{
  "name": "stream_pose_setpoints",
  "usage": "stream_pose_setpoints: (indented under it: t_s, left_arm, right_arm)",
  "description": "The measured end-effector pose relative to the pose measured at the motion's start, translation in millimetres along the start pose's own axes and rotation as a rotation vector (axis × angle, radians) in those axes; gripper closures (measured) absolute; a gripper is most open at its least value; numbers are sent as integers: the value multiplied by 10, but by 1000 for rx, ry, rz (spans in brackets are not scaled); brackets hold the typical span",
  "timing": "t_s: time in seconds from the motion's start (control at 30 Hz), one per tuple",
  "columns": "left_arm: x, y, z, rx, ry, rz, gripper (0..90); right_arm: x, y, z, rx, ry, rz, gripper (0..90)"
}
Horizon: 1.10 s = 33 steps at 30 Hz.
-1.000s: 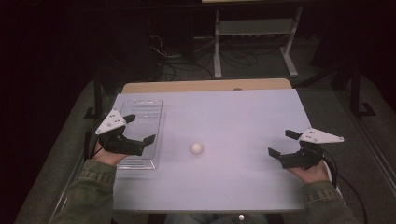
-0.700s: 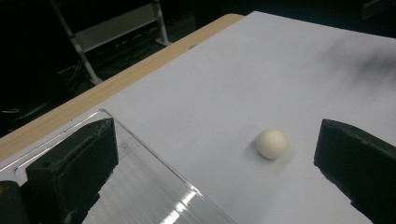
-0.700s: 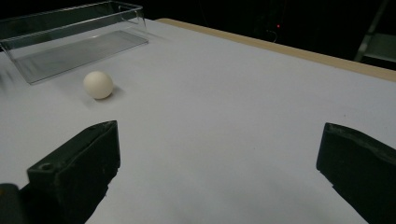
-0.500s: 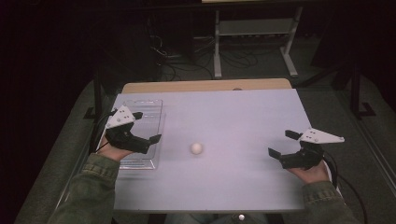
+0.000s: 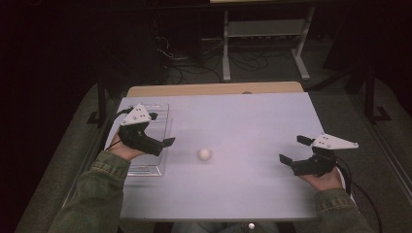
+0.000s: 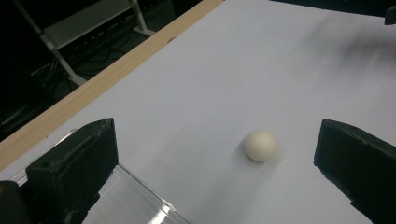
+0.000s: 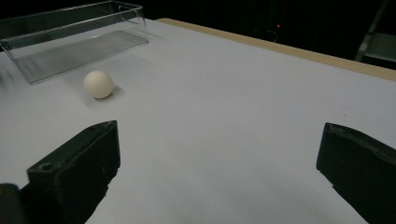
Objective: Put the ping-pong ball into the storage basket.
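White ball (image 5: 204,154) at table (image 5: 243,116) centre, resting alone. Left gripper (image 5: 163,137) at nine o'clock of it, over clear plastic tray (image 5: 160,109), jaws wide apart and aimed ballward. Right gripper (image 5: 293,150) at three o'clock, well apart, jaws likewise spread. Best approached low and level, jaws straddling evenly, closing gently to prevent rolling away.

Both out front: black two-jaw left gripper (image 5: 161,129) at 9 o'clock, black two-jaw right gripper (image 5: 294,149) at 3, jaws wide apart.
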<state>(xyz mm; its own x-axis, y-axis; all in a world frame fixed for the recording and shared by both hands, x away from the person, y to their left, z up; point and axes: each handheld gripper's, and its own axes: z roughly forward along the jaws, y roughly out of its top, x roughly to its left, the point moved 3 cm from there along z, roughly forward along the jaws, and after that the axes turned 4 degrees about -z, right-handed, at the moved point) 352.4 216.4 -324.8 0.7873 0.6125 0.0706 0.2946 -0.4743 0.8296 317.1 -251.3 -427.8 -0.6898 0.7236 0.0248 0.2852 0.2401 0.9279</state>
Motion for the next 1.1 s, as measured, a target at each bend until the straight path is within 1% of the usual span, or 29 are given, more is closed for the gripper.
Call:
stream_pose_setpoints:
  t_s: [0.2, 0.4, 0.47, 0.53, 0.57, 0.7, 0.73, 0.77, 0.87, 0.93, 0.97, 1.1]
  left_arm:
    - [9, 57, 60, 15, -11, 10, 0]
    - [13, 106, 104, 40, -18, 35, 0]
    - [5, 132, 116, 43, -21, 36, 0]
    - [4, 161, 123, 50, -26, 51, 0]
    - [-4, 177, 132, 48, -29, 48, 0]
    - [-22, 224, 162, 62, -40, 63, 0]
    - [-20, 233, 174, 67, -42, 71, 0]
    - [-20, 237, 191, 73, -43, 70, 0]
    - [-5, 245, 244, 103, -48, 83, 0]
    - [-4, 248, 255, 106, -50, 83, 0]
    - [-3, 258, 281, 119, -59, 90, 0]
    - [-12, 268, 318, 131, -69, 101, 0]
  right_arm:
    - [0, -1, -3, -1, 1, 0, 0]
    - [-1, -3, -7, -1, 0, 0, 0]
    - [0, -4, -6, -1, 0, 0, 0]
    - [1, -4, -6, -1, 0, 0, 0]
    - [0, -4, -6, -1, 1, 0, 0]
    - [2, -4, -6, -1, 2, 0, 0]
    - [2, -4, -6, -1, 3, 0, 0]
    - [2, -4, -7, -1, 2, 0, 0]
    - [1, -6, -6, 1, 2, 0, 0]
    - [2, -6, -6, 1, 2, -1, 0]
    - [3, -5, -6, 0, 2, -1, 0]
    - [0, -10, -5, 1, 2, 1, 0]
